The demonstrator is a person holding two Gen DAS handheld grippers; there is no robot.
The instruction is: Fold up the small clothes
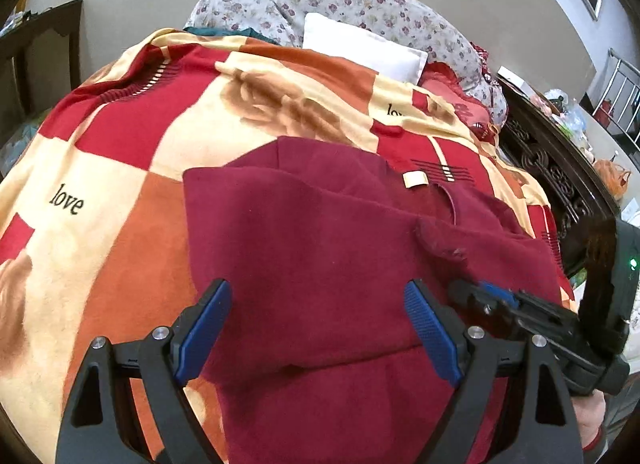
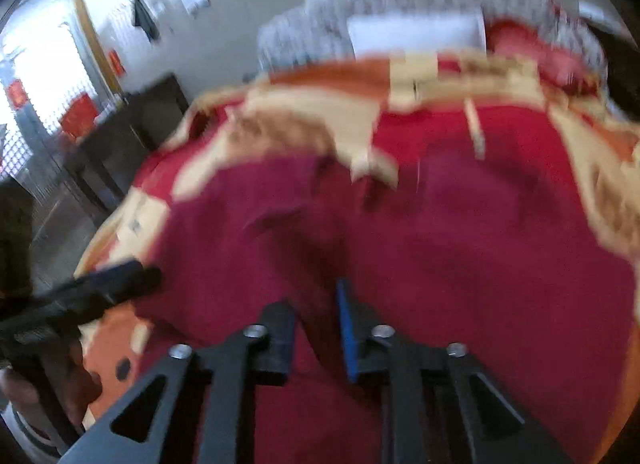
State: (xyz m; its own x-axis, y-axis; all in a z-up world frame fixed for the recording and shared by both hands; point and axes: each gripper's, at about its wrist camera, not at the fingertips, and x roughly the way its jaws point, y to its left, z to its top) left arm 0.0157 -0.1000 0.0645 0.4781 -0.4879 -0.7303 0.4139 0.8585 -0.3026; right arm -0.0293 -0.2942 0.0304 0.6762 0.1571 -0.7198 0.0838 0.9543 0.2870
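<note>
— Tongs first: how did they stand?
— Left tongs [image 1: 318, 328] were spread wide above the maroon garment [image 1: 320, 244], gripping nothing. Right tongs [image 2: 316, 324] were narrowed around a raised fold of it; through the blur I couldn't tell whether they pinched it.
— Any writing?
— "love" [image 1: 67, 199], printed on the checked blanket [image 1: 120, 136] left of the garment, which lay on it. The garment's small cream tag [image 1: 415, 179] was unreadable.
</note>
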